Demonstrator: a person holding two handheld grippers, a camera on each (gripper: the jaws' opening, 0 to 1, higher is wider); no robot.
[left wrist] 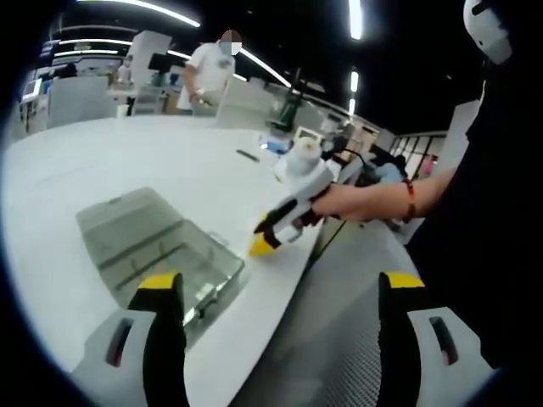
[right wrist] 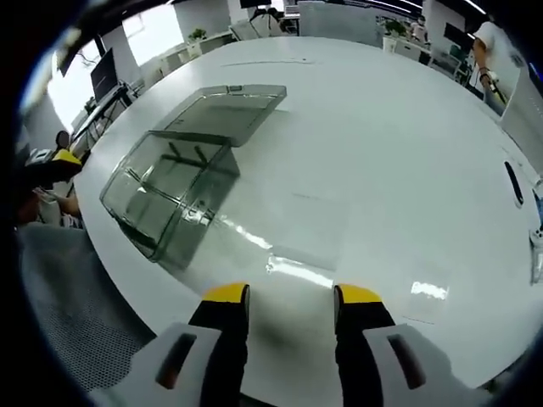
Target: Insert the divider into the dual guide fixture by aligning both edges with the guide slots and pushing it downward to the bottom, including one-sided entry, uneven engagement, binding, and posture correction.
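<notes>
The dual guide fixture [right wrist: 174, 191] is a clear plastic box on the white table, with a clear flat lid [right wrist: 229, 108] lying behind it. The fixture [left wrist: 157, 250] also sits just ahead of my left jaw. A thin transparent divider sheet [right wrist: 293, 225] lies flat on the table beside the box. My right gripper [right wrist: 291, 297] hovers open at the sheet's near edge, nothing between its jaws. A hand holds that right gripper [left wrist: 284, 222] low at the table edge. My left gripper [left wrist: 280, 284] is wide open and empty, above the table's rim.
The white table [right wrist: 399, 127] spreads wide beyond the box. A small black object [right wrist: 513, 182] lies near its far right. Grey mesh seating [left wrist: 339, 339] lies off the table edge. A person [left wrist: 208, 72] stands at a far bench, and the holder's dark torso [left wrist: 501, 212] is at right.
</notes>
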